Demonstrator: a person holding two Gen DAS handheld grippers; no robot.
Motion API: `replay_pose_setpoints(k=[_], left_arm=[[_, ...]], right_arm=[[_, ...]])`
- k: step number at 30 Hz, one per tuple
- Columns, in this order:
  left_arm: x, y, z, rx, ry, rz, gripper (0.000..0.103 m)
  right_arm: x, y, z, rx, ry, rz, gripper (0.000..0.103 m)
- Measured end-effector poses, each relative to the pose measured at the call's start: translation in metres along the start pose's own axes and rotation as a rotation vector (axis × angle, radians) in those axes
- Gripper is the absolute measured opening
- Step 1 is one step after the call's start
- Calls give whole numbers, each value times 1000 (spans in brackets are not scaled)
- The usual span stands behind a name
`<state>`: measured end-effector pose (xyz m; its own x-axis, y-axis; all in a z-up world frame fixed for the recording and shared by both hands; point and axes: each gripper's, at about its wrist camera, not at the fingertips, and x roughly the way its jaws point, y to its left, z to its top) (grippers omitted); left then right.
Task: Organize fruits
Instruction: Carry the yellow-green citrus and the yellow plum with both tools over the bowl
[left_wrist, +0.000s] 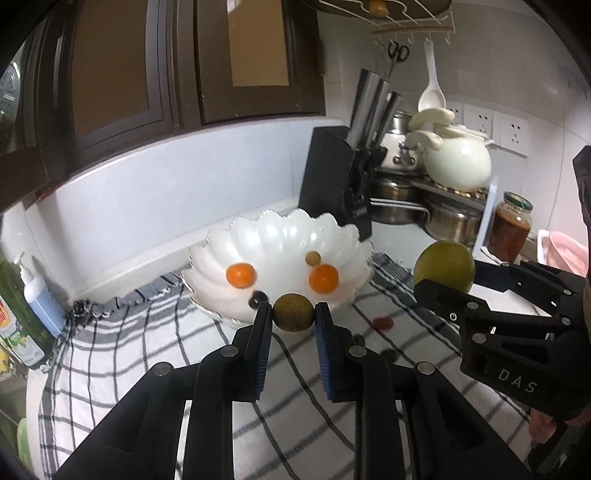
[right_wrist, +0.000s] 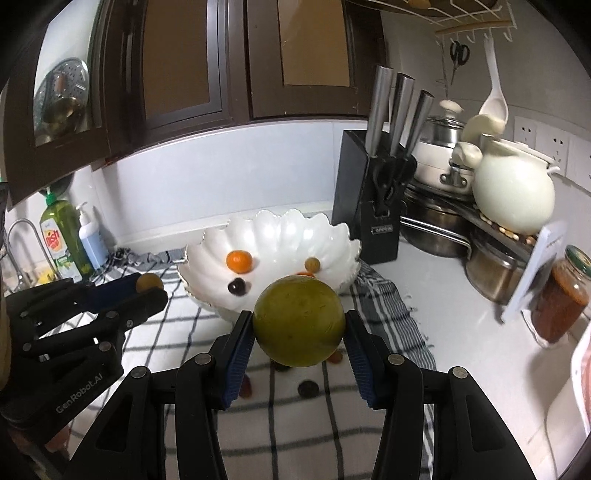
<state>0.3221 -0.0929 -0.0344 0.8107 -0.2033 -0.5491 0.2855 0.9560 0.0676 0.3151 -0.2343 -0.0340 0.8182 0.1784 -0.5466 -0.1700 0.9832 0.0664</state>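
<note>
Left wrist view:
- A small round brownish-green fruit (left_wrist: 294, 312) is seen clamped between the blue pads of the left gripper (left_wrist: 293, 314), held above the checked black-and-white cloth (left_wrist: 147, 339) just in front of the scalloped white bowl (left_wrist: 280, 236).
- Two small orange citrus fruits (left_wrist: 241, 274) are seen inside the bowl, with a small olive-coloured fruit (left_wrist: 314, 257) behind the right one and a dark cherry-like fruit (left_wrist: 258, 297) near the front wall.
- A large round green fruit (left_wrist: 444, 266) is held by the right gripper (left_wrist: 443, 282), to the right of the bowl and clear of it.
- A small red fruit (left_wrist: 383, 322) is seen on the cloth, to the right of the bowl's front.
- A black knife block with steel handles (left_wrist: 341, 177) stands behind the bowl, to its right.

Right wrist view:
- The large green fruit (right_wrist: 299, 321) is gripped between the pads of the right gripper (right_wrist: 299, 326), held in front of the bowl (right_wrist: 273, 229) and above the cloth (right_wrist: 177, 332).
- The left gripper (right_wrist: 147, 290) is seen to the left of the bowl, closed on the small brownish fruit (right_wrist: 149, 282).
- A dark round fruit (right_wrist: 308, 388) lies on the cloth beneath the green fruit.
- A green dish-soap bottle (right_wrist: 64, 240) stands well left of the bowl.
</note>
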Motion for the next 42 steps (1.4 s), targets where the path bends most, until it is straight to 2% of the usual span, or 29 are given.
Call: replay_pose_setpoints(k=[6, 23, 31, 42], left_arm=[[8, 11, 17, -4, -26, 12, 24], [59, 44, 68, -40, -28, 47, 24], [102, 60, 90, -53, 16, 38, 24], [169, 79, 101, -46, 131, 26, 24]], right_arm=[[15, -1, 15, 2, -7, 20, 50], [87, -4, 77, -17, 6, 30, 50], [128, -4, 103, -45, 51, 59, 50], [206, -1, 120, -94, 189, 51, 50]])
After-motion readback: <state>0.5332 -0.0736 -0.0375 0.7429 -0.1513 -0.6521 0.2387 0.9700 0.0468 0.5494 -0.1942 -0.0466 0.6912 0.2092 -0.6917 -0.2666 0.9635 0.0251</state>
